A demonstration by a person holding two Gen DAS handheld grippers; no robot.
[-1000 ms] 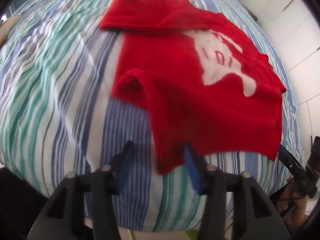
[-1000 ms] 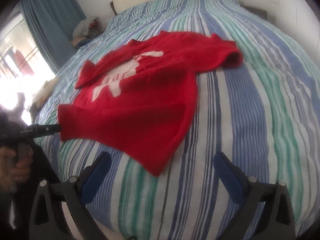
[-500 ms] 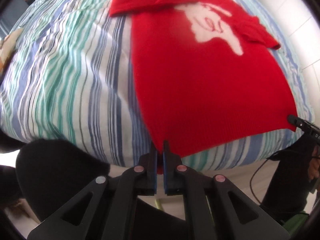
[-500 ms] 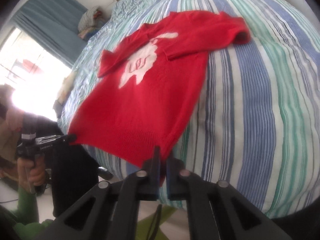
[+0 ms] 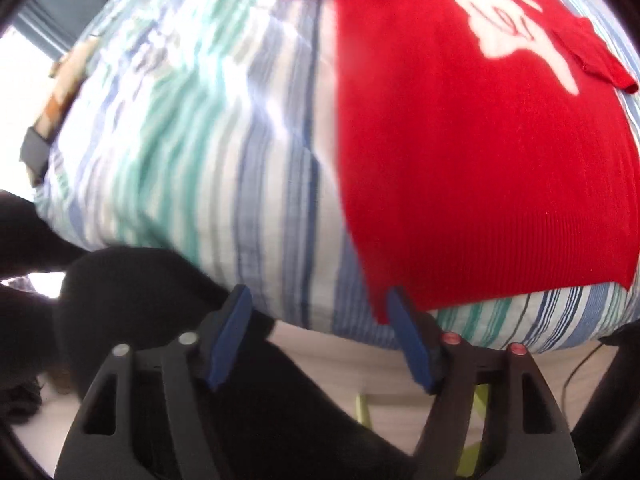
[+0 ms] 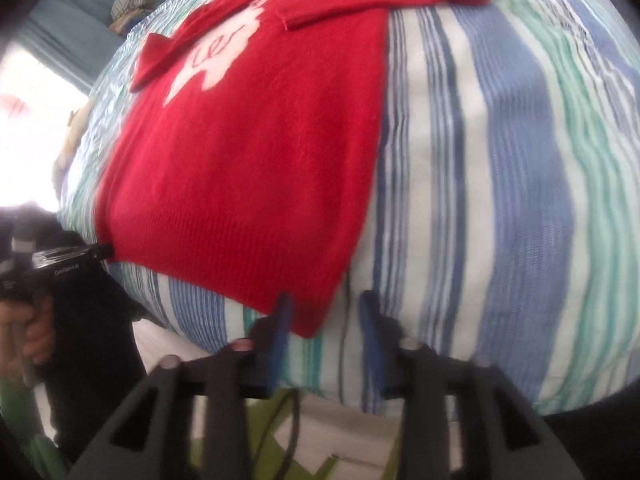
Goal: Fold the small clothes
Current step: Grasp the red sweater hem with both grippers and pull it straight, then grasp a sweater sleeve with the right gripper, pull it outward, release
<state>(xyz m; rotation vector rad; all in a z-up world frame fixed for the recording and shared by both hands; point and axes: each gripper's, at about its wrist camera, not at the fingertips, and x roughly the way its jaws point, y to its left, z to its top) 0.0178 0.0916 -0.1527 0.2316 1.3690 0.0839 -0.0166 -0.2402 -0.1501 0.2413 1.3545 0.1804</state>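
On the striped bedsheet [image 5: 224,152], near the front edge of the bed:

Item, task garment: one red sweater [image 5: 480,168], knit, with a white figure on the chest. It lies face up and spread flat, hem toward the bed's edge, collar end farther up the bed. Both sleeves lie folded inward across the chest. The ribbed hem spans between the two grippers.

Item, left gripper [image 5: 320,312]: one. Jaws have just been opening and now stand apart. The left hem corner of the sweater hangs just beside the inner face of one blue pad; no pad presses on it, so nothing is held.

Item, right gripper [image 6: 324,316]: one. Jaws have just been opening and stand partly apart. The right hem corner droops between them, touching or nearly touching one pad; which, the blur does not settle. No clamp on the cloth is visible.

Item, hand [image 6: 36,328]: one in view, seen from the right wrist camera, around the left gripper's handle.

Count: sweaters, one; grippers, two; other garments on the sheet, none visible.

Step in hand, as judged: the hem has been pulled straight and is being let go; the body is flattened, ready for folding.

Next move, as judged: a fresh grip on both hem corners, or on one side edge, then a lift and carry over the chest, keeping the two hands level so the fold line stays straight.
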